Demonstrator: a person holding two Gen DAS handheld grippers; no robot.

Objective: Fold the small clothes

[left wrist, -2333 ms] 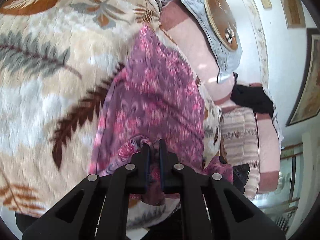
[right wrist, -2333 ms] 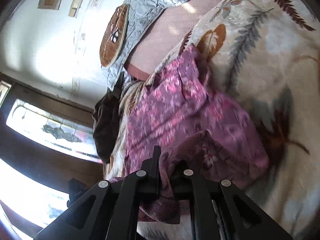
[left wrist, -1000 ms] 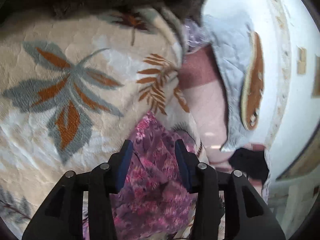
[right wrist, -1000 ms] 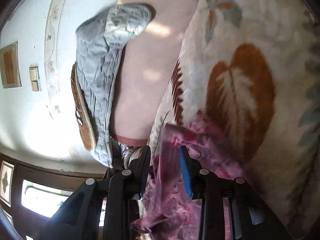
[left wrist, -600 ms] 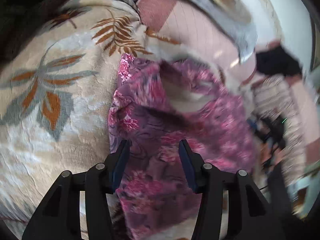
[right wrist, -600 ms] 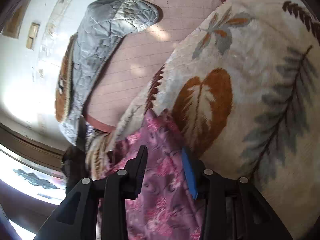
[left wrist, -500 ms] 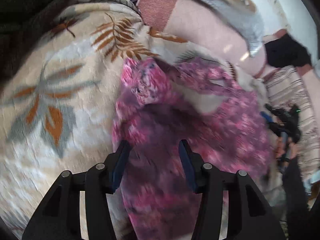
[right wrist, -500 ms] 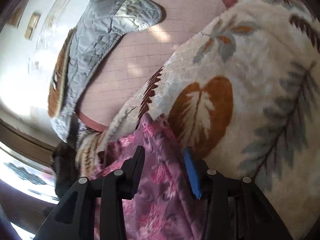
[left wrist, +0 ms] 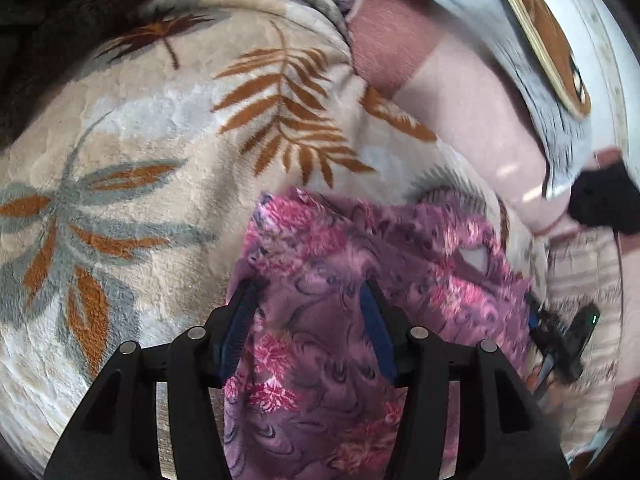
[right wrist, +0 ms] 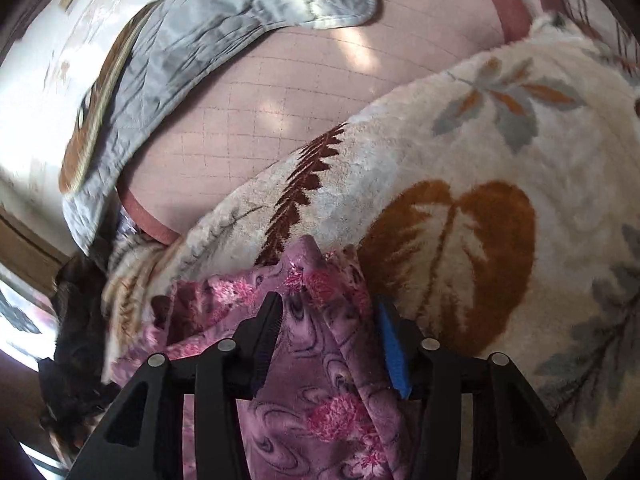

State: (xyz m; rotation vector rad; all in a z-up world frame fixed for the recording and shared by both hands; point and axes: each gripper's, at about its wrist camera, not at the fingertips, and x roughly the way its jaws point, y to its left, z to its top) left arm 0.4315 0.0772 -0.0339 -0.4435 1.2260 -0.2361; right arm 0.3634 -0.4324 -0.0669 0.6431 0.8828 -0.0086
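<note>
Both let go now, left gripper [left wrist: 308, 312] and right gripper [right wrist: 330, 328] spread wide over the purple flowery cloth [left wrist: 352, 304] lying folded on the leafy blanket [left wrist: 160, 152], probably so the fold stays flat.

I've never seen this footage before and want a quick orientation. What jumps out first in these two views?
The purple-pink floral garment stands out, lying rumpled on the cream leaf-patterned blanket at lower centre of both views. The left gripper and the right gripper both hang open over it, cloth showing between the fingers. Behind, a grey quilted cover drapes over a pink checked sheet.
</note>
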